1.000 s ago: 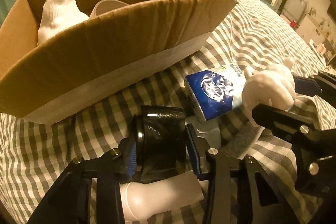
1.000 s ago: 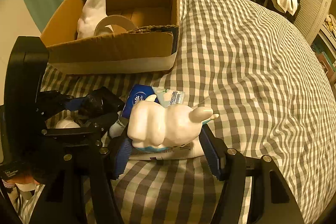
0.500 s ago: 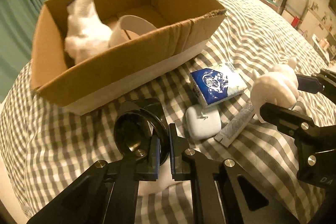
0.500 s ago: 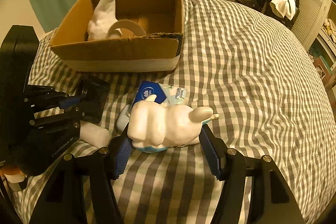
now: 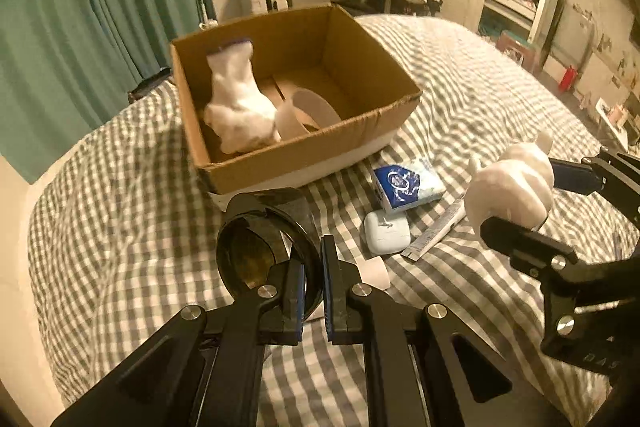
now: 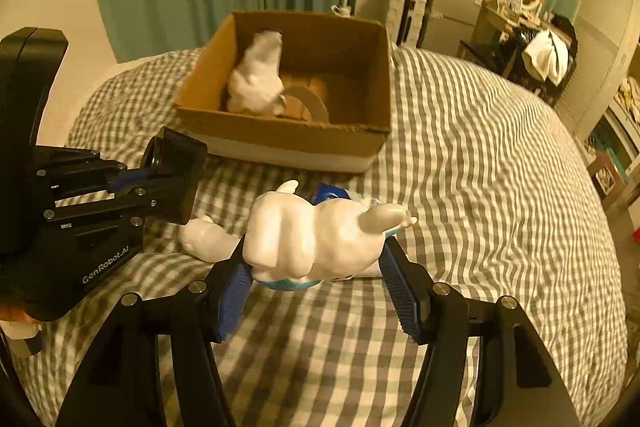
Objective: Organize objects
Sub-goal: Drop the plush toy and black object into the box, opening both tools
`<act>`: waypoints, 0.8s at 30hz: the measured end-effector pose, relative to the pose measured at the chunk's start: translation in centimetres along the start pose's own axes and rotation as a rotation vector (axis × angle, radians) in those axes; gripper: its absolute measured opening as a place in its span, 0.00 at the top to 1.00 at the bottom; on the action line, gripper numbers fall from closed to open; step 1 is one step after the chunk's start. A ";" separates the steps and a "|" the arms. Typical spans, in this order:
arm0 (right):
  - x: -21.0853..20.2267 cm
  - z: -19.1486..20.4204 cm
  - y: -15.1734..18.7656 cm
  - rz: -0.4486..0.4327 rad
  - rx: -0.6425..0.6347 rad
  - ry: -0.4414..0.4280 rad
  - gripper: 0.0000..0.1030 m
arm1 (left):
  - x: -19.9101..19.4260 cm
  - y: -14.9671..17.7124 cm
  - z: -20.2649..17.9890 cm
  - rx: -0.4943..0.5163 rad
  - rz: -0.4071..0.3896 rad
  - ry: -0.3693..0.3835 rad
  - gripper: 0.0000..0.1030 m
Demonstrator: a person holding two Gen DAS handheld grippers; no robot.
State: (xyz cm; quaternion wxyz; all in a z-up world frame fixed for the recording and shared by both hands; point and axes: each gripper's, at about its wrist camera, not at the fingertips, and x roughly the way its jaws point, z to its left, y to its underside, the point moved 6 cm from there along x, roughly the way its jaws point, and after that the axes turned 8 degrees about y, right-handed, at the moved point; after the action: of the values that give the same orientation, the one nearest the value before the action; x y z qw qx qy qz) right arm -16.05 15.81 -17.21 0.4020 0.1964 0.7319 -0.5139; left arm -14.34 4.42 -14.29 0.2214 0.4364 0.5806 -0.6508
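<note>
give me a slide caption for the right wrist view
Right gripper holds a white rabbit figurine above the checked bedspread, facing the cardboard box.

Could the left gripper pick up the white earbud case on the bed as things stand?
Probably not yet. The left gripper is shut on the wall of the black cup, so its jaws are taken. The white earbud case lies uncovered on the bed just ahead, right of the cup.

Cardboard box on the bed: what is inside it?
The cardboard box holds a white sock and a white tape roll. Its near wall hides the floor strip behind it.
</note>
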 end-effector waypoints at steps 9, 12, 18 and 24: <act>-4.5 2.5 -1.6 -0.077 -0.090 0.023 0.40 | -4.8 -1.2 0.4 -0.026 -0.092 -0.007 0.93; -5.5 3.0 -2.1 -0.099 -0.107 0.027 0.40 | -6.2 -2.0 0.7 -0.024 -0.116 -0.015 0.93; -7.0 3.2 -4.2 -0.142 -0.104 0.010 0.40 | -8.2 -4.4 1.3 -0.020 -0.171 -0.023 0.93; -7.1 2.7 -7.6 -0.167 -0.081 -0.015 0.40 | -8.6 -7.5 2.5 -0.025 -0.184 -0.005 0.93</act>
State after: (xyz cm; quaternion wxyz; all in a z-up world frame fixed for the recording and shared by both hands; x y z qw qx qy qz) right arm -16.03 11.23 -7.50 0.3708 0.1145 0.7630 -0.5169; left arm -16.55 1.86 -3.11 0.1674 0.3766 0.6260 -0.6621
